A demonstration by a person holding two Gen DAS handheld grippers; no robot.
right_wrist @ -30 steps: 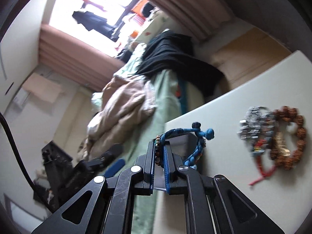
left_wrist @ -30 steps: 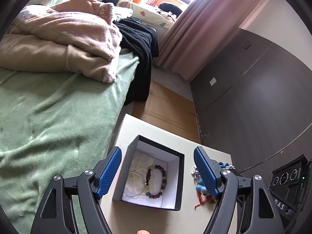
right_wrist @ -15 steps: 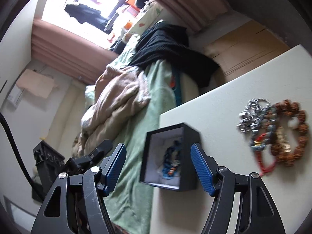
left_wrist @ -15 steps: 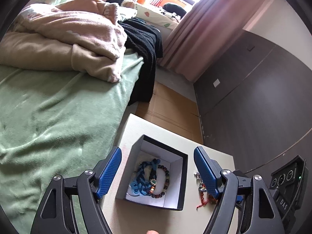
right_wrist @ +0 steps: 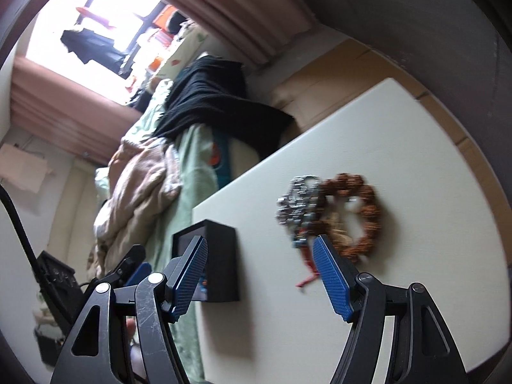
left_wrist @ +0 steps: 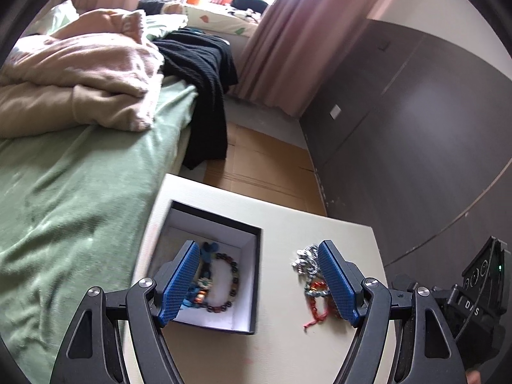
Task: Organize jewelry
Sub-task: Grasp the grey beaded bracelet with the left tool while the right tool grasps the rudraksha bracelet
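A black jewelry box [left_wrist: 224, 224] with a white lining sits on the cream table [left_wrist: 281, 352]. It holds a dark beaded bracelet [left_wrist: 230, 284] and a blue cord bracelet [left_wrist: 204, 268]. A pile of loose jewelry [left_wrist: 308, 272] lies to its right: a silver chain [right_wrist: 296, 201], a brown bead bracelet [right_wrist: 361, 214] and a red cord [right_wrist: 307, 280]. My left gripper [left_wrist: 259, 283] is open and empty above the box's right side. My right gripper [right_wrist: 260, 276] is open and empty between the box [right_wrist: 220, 262] and the pile.
A bed with a green sheet [left_wrist: 73, 198], pink blankets [left_wrist: 83, 73] and a black garment [left_wrist: 201, 76] lies left of the table. A dark wardrobe [left_wrist: 400, 144] stands on the right. Wooden floor [left_wrist: 256, 163] lies beyond the table.
The right gripper opened and dropped the blue cord bracelet into the box, then drew back toward the jewelry pile. The left gripper moved forward over the box.
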